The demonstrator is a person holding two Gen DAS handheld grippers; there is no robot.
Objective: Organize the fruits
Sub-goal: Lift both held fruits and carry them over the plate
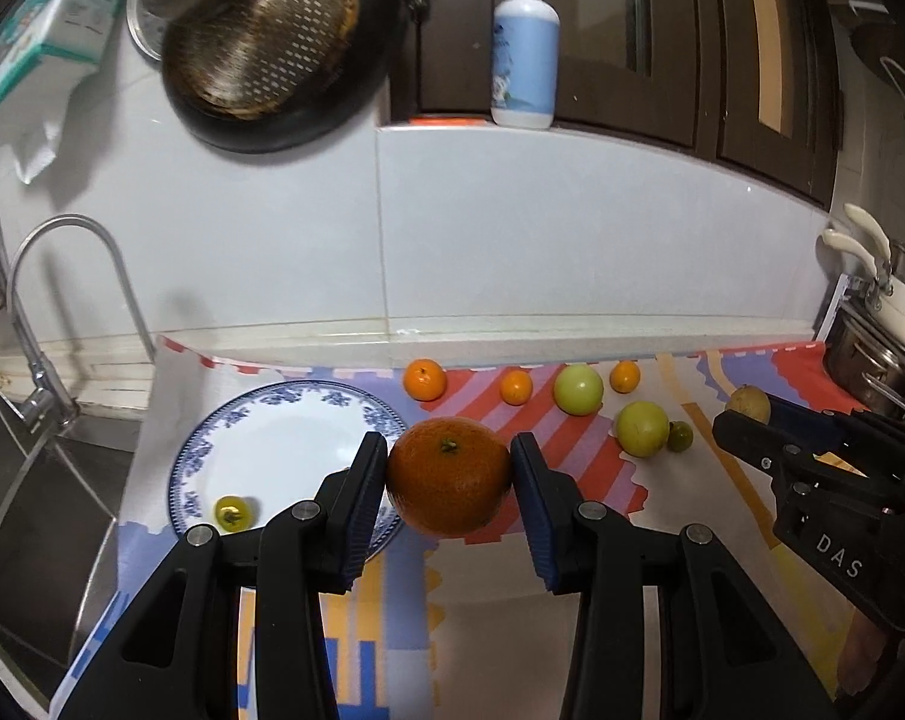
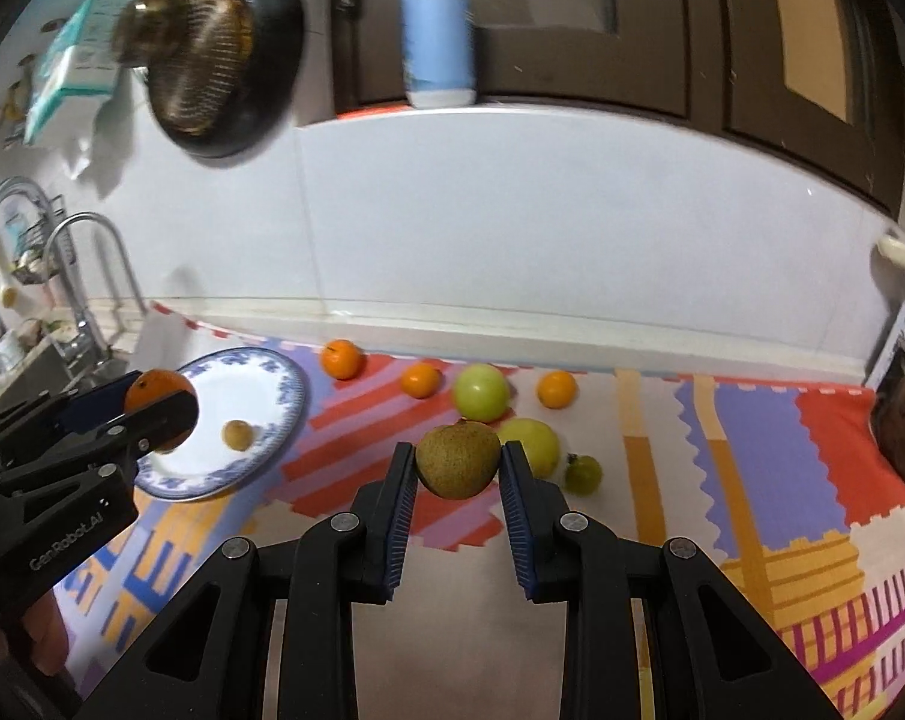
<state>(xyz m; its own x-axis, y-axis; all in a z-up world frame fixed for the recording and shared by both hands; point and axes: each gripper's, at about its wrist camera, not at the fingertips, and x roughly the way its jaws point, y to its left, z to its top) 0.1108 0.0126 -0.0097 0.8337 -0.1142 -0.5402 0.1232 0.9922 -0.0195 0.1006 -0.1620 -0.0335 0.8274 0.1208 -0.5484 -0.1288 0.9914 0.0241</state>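
My left gripper (image 1: 449,477) is shut on a large orange (image 1: 449,474), held above the patterned mat by the right rim of a blue-patterned white plate (image 1: 284,426). One small yellow fruit (image 1: 231,513) lies on that plate. My right gripper (image 2: 458,462) is shut on a brown-green fruit (image 2: 457,459), raised over the mat. In the left wrist view the right gripper (image 1: 746,414) shows at the right edge with its fruit (image 1: 748,402). Loose on the mat lie three small oranges (image 1: 425,379) (image 1: 516,387) (image 1: 625,376), two pale green fruits (image 1: 578,389) (image 1: 643,428) and a small dark green one (image 1: 680,436).
A sink (image 1: 26,510) and a tap (image 1: 44,312) sit left of the mat. A dark pan (image 1: 278,42) hangs on the white wall; a pump bottle (image 1: 524,54) stands on the ledge above. Pots (image 1: 872,354) crowd the right end of the counter.
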